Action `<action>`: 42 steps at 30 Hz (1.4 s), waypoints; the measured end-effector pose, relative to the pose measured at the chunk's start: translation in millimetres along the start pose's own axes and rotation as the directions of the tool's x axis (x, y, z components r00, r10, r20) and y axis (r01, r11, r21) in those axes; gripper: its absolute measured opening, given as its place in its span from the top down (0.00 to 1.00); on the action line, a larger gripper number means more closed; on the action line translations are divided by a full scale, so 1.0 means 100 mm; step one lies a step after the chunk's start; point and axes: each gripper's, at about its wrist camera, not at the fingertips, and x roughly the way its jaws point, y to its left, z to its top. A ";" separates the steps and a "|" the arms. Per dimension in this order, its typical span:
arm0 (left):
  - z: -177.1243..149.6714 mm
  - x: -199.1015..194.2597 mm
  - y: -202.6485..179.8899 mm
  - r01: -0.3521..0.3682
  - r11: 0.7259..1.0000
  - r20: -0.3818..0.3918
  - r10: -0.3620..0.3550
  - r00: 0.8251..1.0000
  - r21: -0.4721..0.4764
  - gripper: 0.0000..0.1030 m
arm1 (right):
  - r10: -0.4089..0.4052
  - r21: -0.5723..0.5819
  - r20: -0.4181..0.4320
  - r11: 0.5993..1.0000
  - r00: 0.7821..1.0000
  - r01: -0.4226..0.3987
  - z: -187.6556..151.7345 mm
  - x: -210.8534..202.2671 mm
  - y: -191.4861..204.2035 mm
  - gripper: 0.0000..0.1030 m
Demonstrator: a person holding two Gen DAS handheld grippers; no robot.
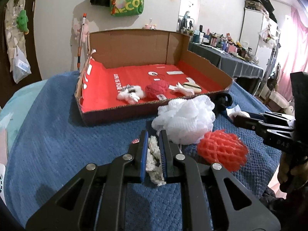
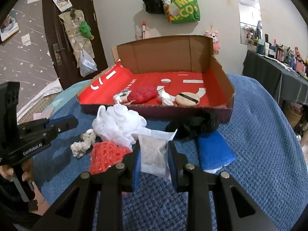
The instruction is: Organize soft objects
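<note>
My left gripper (image 1: 154,132) is shut just above a cream fluffy tuft (image 2: 82,144), which lies loose on the blue blanket and shows through the slit between the pads. My right gripper (image 2: 154,144) is shut on a white sachet (image 2: 154,154), held a little above the blanket. Ahead lie a white mesh puff (image 2: 117,125), a red foam net (image 2: 107,156), a black scrunchie (image 2: 194,125) and a folded blue cloth (image 2: 213,150). The cardboard box (image 1: 119,109) with a red lining holds a white plush (image 1: 130,94), a red knit ball (image 1: 156,89) and a powder puff (image 2: 187,98).
The blue blanket (image 1: 57,134) covers the table, whose edges drop off left and right. A person's hand (image 2: 27,173) holds the left gripper (image 2: 74,120). Bags hang on the wall behind the box. A cluttered dark-clothed table (image 1: 231,61) stands at far right.
</note>
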 end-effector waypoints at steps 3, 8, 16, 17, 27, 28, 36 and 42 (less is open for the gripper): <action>-0.05 0.01 -0.02 0.009 1.000 -0.012 -0.009 1.000 0.010 0.89 | -0.004 0.007 -0.011 1.000 1.000 0.004 -0.01 0.01 -0.02 0.74; -0.17 0.04 -0.02 0.024 1.000 -0.026 -0.024 0.999 -0.003 0.88 | -0.003 0.017 -0.044 1.000 0.999 0.003 -0.11 0.04 -0.07 0.73; -0.30 0.00 -0.07 0.013 1.000 0.013 -0.013 1.000 -0.005 0.30 | -0.030 0.015 -0.111 0.999 0.993 0.032 -0.37 0.18 -0.09 0.58; -0.30 -0.03 -0.09 0.017 1.000 0.033 -0.017 0.999 0.007 0.30 | -0.036 0.011 -0.109 0.999 0.993 0.037 -0.39 0.17 -0.09 0.56; -0.30 0.17 -0.02 -0.002 0.999 -0.049 0.000 0.999 -0.036 0.30 | -0.109 -0.042 -0.096 0.994 0.989 0.105 -0.48 0.17 -0.03 0.33; -0.30 0.19 -0.01 -0.002 0.999 -0.059 -0.001 0.998 -0.045 0.30 | -0.111 -0.042 -0.095 0.993 0.989 0.107 -0.48 0.17 -0.03 0.33; -0.28 0.37 0.03 0.044 0.994 -0.103 -0.054 0.993 -0.095 0.71 | -0.089 -0.031 -0.067 0.996 0.994 0.087 -0.46 0.18 -0.05 0.74; -0.25 0.29 0.01 0.035 0.996 -0.080 -0.042 0.996 -0.087 0.76 | -0.072 -0.022 -0.026 0.997 0.997 0.071 -0.40 0.08 -0.08 0.75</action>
